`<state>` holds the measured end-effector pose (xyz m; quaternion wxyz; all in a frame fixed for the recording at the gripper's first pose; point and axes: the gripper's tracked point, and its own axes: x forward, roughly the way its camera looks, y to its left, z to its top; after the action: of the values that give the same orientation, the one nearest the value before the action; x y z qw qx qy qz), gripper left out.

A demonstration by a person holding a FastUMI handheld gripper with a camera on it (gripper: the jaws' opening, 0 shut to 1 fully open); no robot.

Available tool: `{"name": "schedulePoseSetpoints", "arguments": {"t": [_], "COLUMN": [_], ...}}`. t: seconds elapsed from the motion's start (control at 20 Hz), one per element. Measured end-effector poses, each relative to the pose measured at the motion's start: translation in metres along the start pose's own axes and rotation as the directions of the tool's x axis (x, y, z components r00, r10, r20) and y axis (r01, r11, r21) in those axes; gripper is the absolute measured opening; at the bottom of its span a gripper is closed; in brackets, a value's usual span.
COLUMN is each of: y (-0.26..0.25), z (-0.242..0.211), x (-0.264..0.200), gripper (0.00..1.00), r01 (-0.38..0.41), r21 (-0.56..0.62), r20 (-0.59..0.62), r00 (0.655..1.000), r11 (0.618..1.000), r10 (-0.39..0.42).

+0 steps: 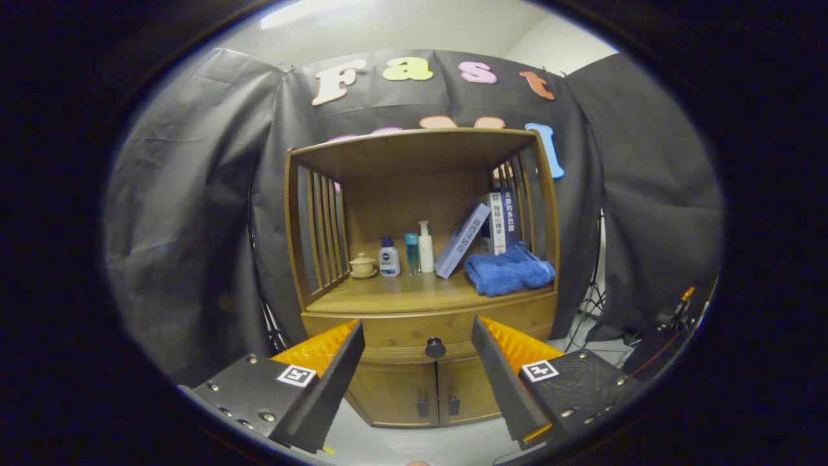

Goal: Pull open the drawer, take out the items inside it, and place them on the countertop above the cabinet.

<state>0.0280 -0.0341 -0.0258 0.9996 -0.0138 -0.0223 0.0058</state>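
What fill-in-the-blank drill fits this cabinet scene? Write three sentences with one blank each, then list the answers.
1. The drawer under the countertop is still ____.
2. The gripper has its fingers spread ____, holding nothing, with the drawer knob beyond them.
3. The folded blue towel lies on the countertop in front of the upright ____.

Missing words: closed; open; books

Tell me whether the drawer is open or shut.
Shut: the drawer front sits flush with the cabinet, its knob untouched beyond the open gripper.
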Motion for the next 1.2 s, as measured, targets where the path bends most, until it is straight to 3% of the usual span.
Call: {"name": "schedulePoseSetpoints", "arguments": {"t": [0.15,0.3,0.45,0.8,1.0,1.05,1.2], "y": [0.005,0.0,-0.01,-0.013,-0.029,-0.043,-0.041], "z": [-0.022,-0.051,-0.095,-0.148,-0.159,-0.164,-0.16], "x": [0.037,0.075,0.116,0.194,0.206,0.204,0.204], "gripper": [1.0,1.0,1.0,1.0,0.8,0.78,0.44], "r01": [-0.055,-0.043,-0.009,0.02,0.068,0.102,0.073], "r21": [0.028,0.081,0.045,-0.058,-0.119,-0.15,-0.139], "r20": [-0.006,-0.031,-0.1,-0.219,-0.238,-0.233,-0.183], "r00": [0.998,0.998,0.995,0.975,0.967,0.963,0.978], "r11": [0.998,0.996,0.999,0.998,0.991,0.983,0.988], "r10": [0.055,0.046,0.014,-0.032,-0.095,-0.136,-0.098]}}
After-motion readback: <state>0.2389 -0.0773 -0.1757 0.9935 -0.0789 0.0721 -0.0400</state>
